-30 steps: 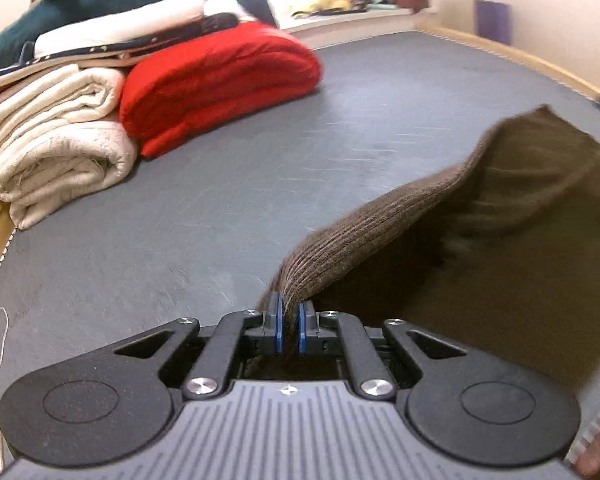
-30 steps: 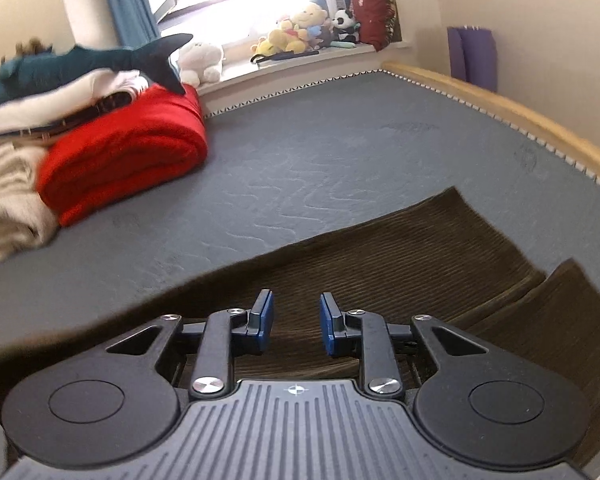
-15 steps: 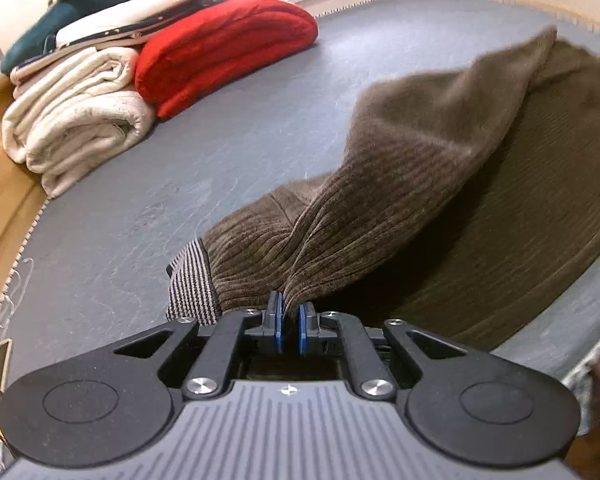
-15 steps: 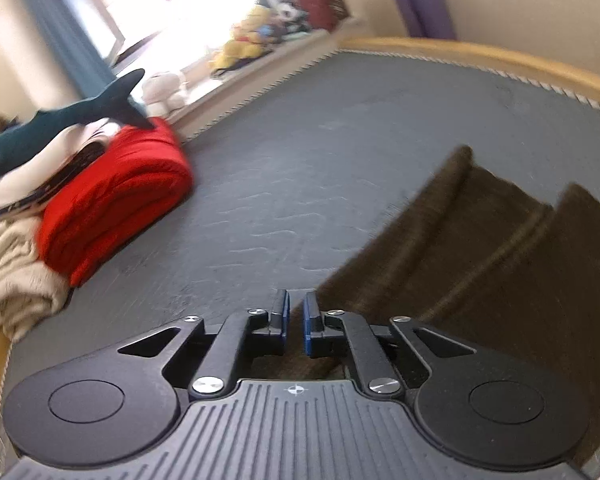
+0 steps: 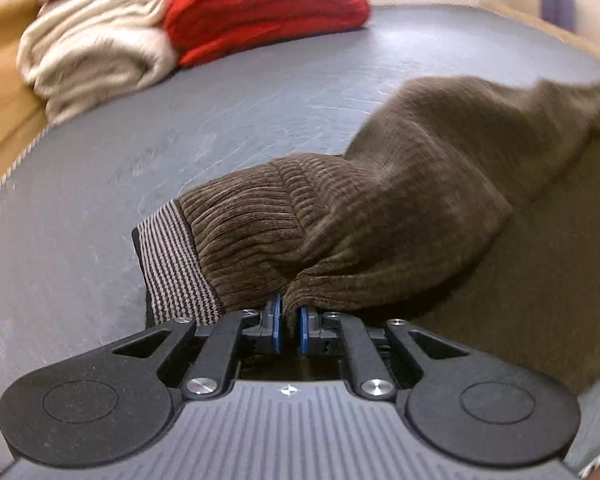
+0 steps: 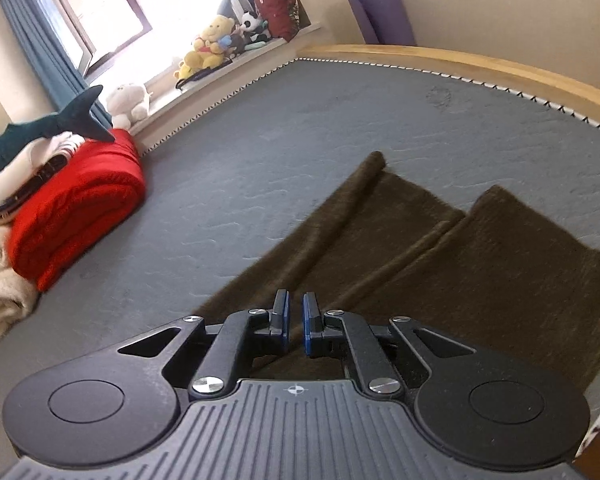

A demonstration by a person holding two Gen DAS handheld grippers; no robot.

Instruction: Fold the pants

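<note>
Waistband [image 5: 176, 264] only in left view

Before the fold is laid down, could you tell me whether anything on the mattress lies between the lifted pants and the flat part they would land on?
Nothing visible does. The left gripper is shut on the brown pants, and the grey mattress around them is bare. The red blanket and cream blanket sit well away at the far edge.

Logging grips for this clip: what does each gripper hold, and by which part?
Left gripper pinches the brown pants at a fabric edge near the striped waistband. Right gripper is shut; whether on fabric cannot be told.
</note>
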